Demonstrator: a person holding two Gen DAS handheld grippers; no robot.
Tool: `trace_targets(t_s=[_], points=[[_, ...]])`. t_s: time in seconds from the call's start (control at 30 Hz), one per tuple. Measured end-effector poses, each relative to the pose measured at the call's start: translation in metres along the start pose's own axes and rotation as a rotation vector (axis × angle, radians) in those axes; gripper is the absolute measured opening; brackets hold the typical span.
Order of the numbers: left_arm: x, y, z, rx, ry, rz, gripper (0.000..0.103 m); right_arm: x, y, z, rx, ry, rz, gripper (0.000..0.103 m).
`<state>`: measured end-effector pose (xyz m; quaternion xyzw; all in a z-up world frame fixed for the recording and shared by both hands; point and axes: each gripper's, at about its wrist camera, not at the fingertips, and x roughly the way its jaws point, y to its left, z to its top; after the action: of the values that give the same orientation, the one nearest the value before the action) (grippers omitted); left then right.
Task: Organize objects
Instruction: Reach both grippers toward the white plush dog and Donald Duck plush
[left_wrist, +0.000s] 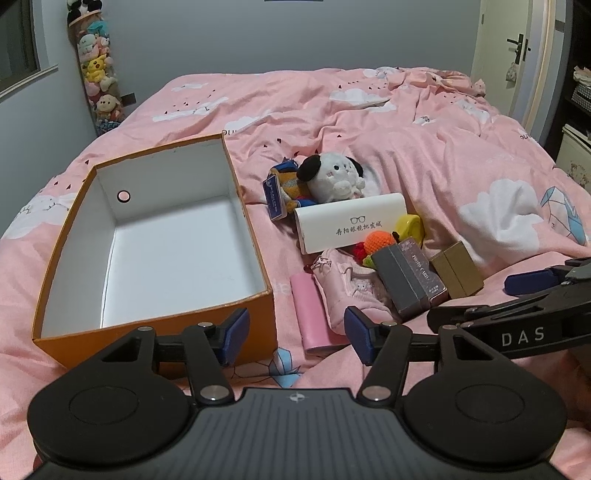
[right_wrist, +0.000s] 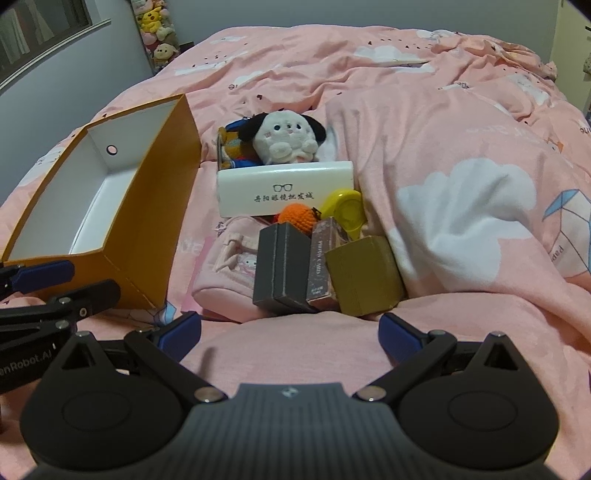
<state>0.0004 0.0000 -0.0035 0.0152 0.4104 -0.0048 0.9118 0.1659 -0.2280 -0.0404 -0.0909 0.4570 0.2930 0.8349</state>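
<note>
Orange cardboard shoebox (left_wrist: 155, 236), empty, left of frame on pink bedspread (left_wrist: 461, 166): light, stiff, likely destination. White glasses case (right_wrist: 284, 192), centre: rigid, smooth, probably slippery; grip across short sides. Plush dog (right_wrist: 282, 138), upper centre: soft, squeezable anywhere. Gold box (right_wrist: 364, 275) and grey box (right_wrist: 282, 269), lower centre: light, firm-edged. Left gripper (left_wrist: 295, 334) and right gripper (right_wrist: 290, 338) both wide apart, holding nothing.

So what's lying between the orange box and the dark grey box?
A pink pouch and a pink tube lie on the bedcover there, clearest in the left wrist view.
</note>
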Motion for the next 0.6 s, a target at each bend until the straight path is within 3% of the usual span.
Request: trace_targets(t_s=[0.1, 0.17, 0.23, 0.33, 0.43, 0.5, 0.6], points=[[0.001, 0.001, 0.004, 0.007, 0.0, 0.005, 0.064, 0.001, 0.001, 0.003, -0.014, 0.009, 0.02, 0.102], [0.0, 0.004, 0.01, 0.017, -0.004, -0.004, 0.059, 0.003, 0.0, 0.007, -0.01, 0.016, 0.037, 0.096], [0.0, 0.004, 0.017, 0.033, -0.014, -0.015, 0.059, 0.005, -0.004, 0.014, 0.007, 0.024, 0.056, 0.081], [0.001, 0.005, 0.032, 0.048, -0.035, -0.041, 0.059, 0.01, -0.011, 0.029, 0.041, 0.039, 0.093, 0.07], [0.008, 0.009, 0.05, 0.046, -0.028, -0.101, 0.057, 0.012, -0.013, 0.045, 0.03, 0.015, 0.107, 0.066], [0.018, 0.013, 0.064, 0.021, -0.01, -0.14, 0.049, 0.014, -0.013, 0.057, -0.003, -0.012, 0.119, 0.061], [0.038, 0.021, 0.084, -0.02, 0.025, -0.161, 0.046, 0.025, -0.018, 0.08, -0.034, -0.036, 0.138, 0.061]])
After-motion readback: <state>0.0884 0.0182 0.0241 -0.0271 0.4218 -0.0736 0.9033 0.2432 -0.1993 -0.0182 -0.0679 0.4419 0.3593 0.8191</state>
